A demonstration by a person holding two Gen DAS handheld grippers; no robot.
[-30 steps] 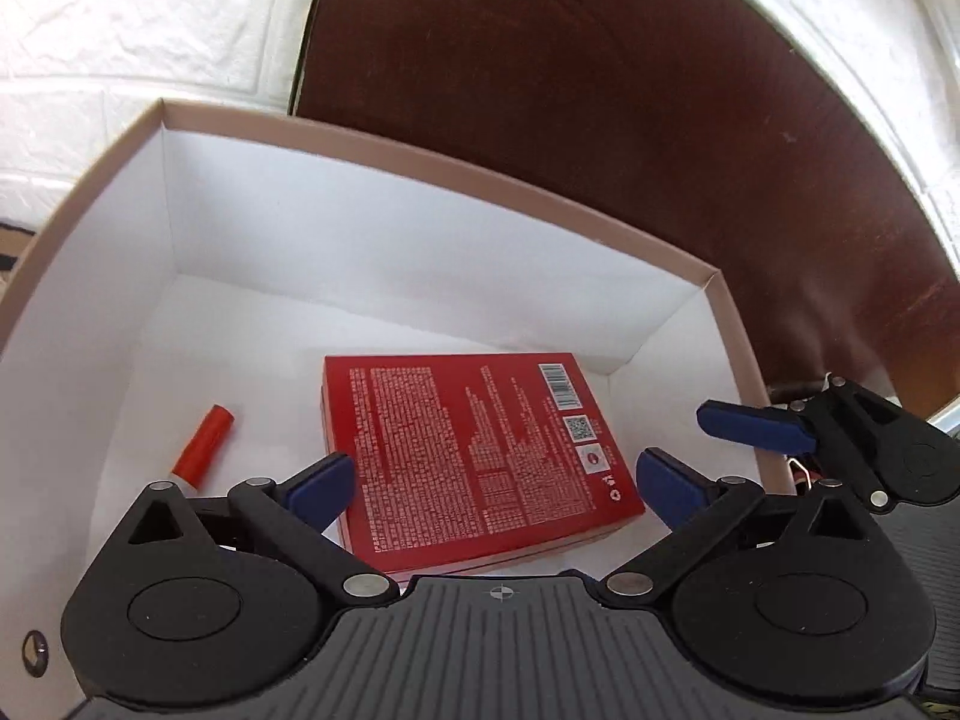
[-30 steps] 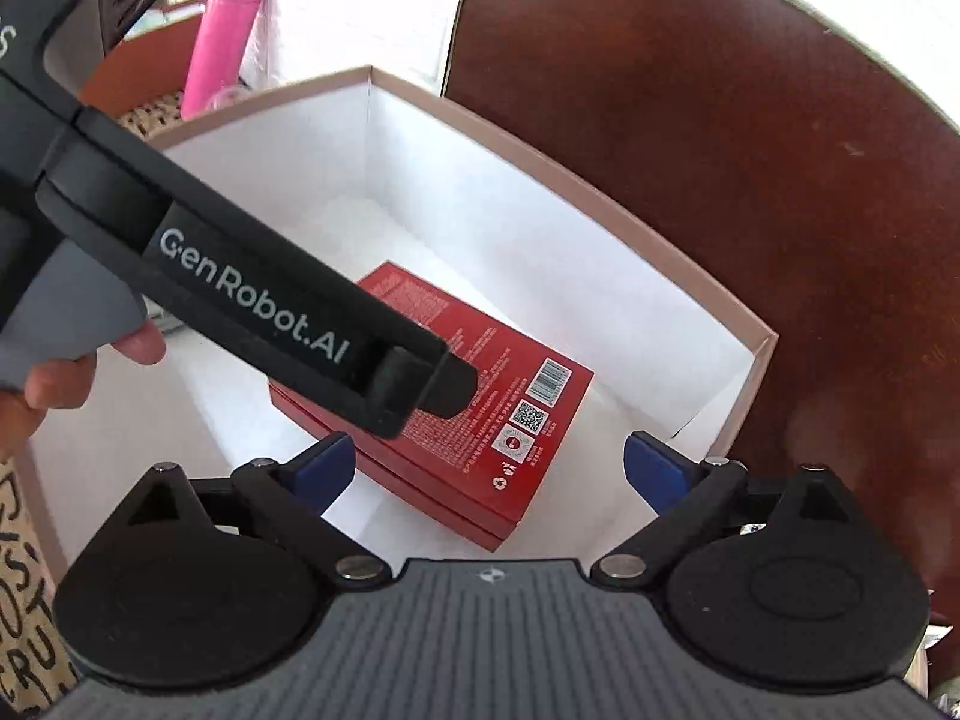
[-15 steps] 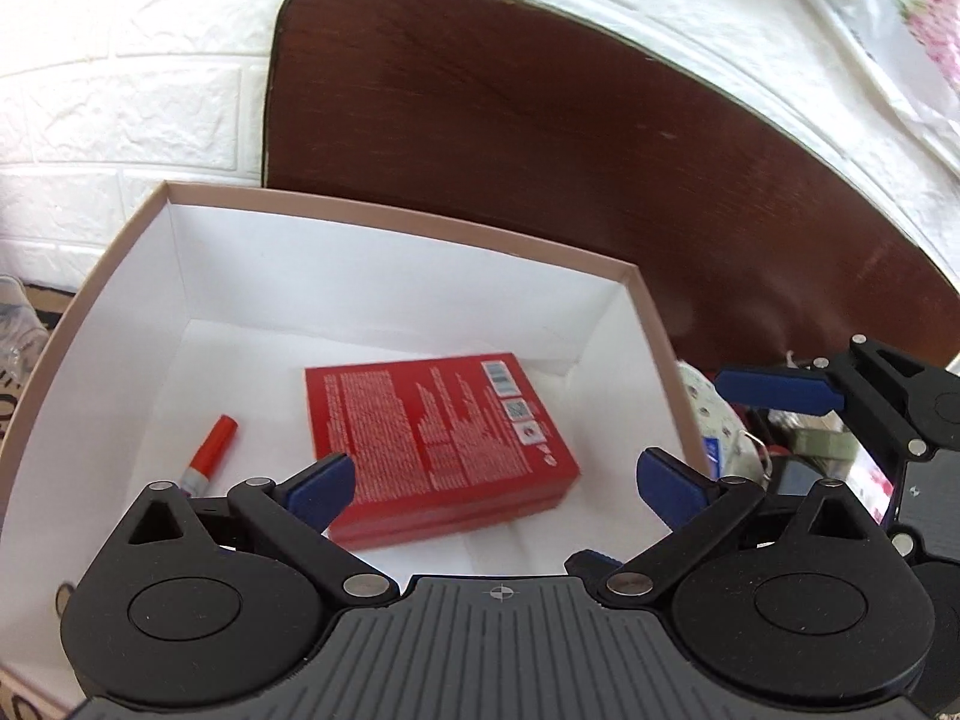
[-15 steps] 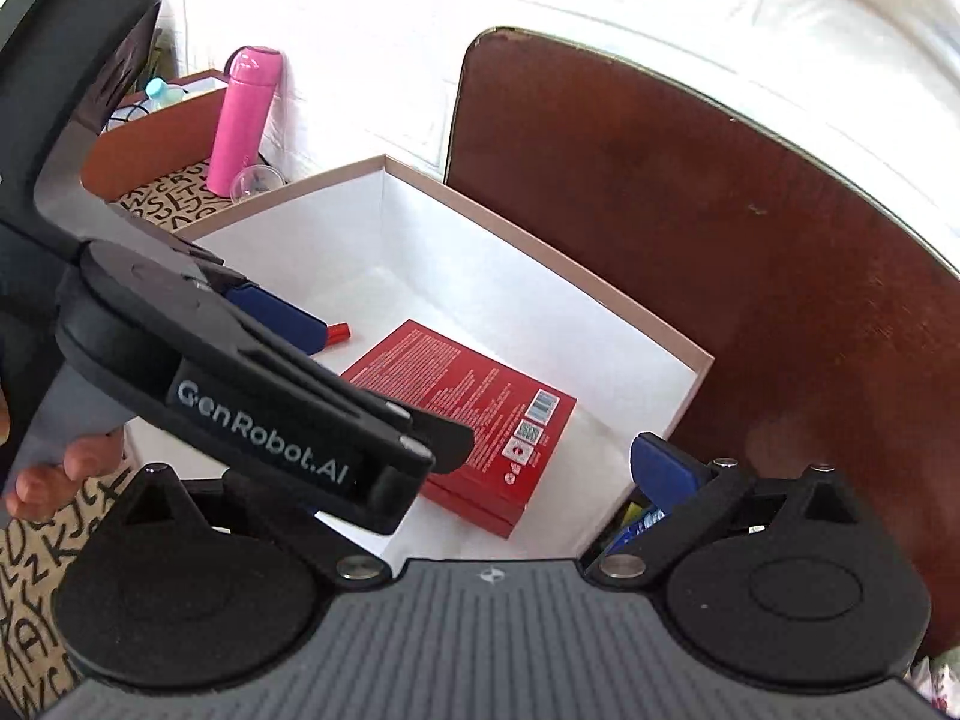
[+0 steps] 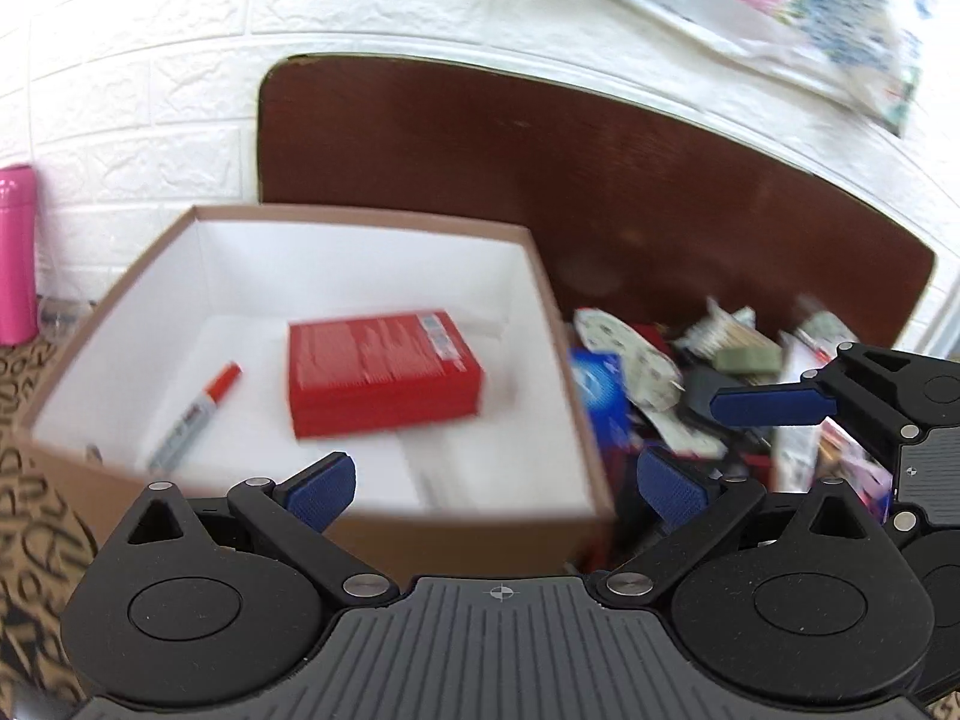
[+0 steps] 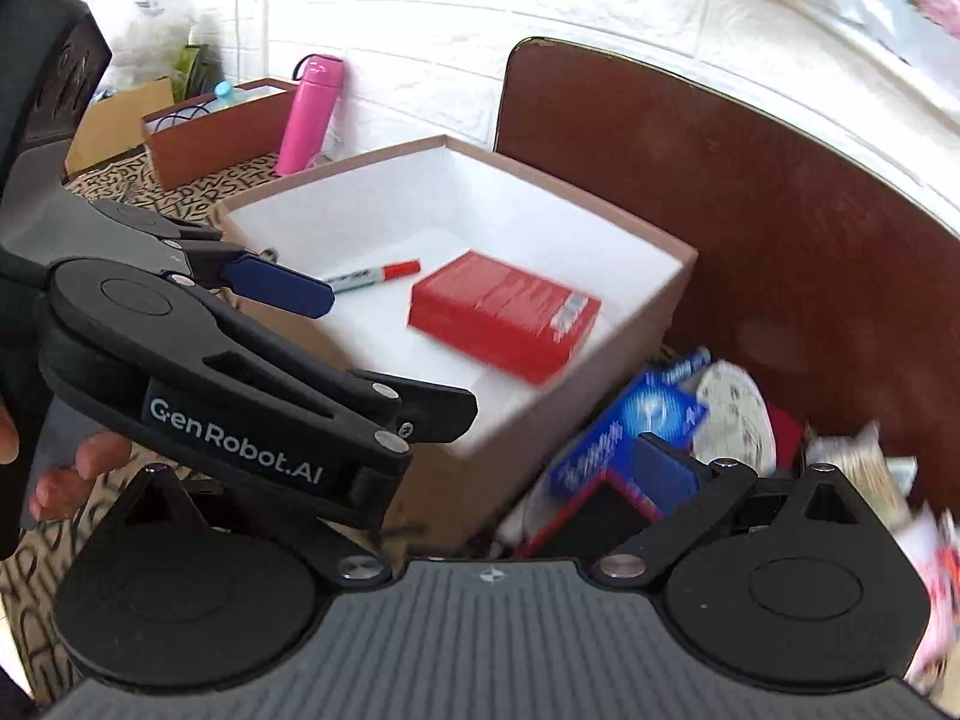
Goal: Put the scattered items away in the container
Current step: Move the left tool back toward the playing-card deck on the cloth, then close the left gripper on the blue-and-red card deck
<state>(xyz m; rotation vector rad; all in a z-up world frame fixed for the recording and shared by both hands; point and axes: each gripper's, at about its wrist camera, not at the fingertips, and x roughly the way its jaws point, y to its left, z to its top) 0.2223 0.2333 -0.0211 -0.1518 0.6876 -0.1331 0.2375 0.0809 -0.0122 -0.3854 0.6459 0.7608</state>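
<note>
The container [image 5: 543,276], brown outside and white inside, sits centre-left. In it the flat red box [image 5: 384,372] lies with its long axis left to right; the red-capped marker [image 5: 195,420] slants cap-up-right beside it. Both the left tool [image 5: 495,480] and the right tool [image 5: 774,414] are spread, empty.

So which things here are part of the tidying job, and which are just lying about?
Part of the job:
- box, the container
- red carton and marker, already inside
- scattered pile beside the box, blue packet included
- left gripper and right gripper, both open and empty

Lying about:
- pink bottle
- brown tray
- brown chair back
</note>
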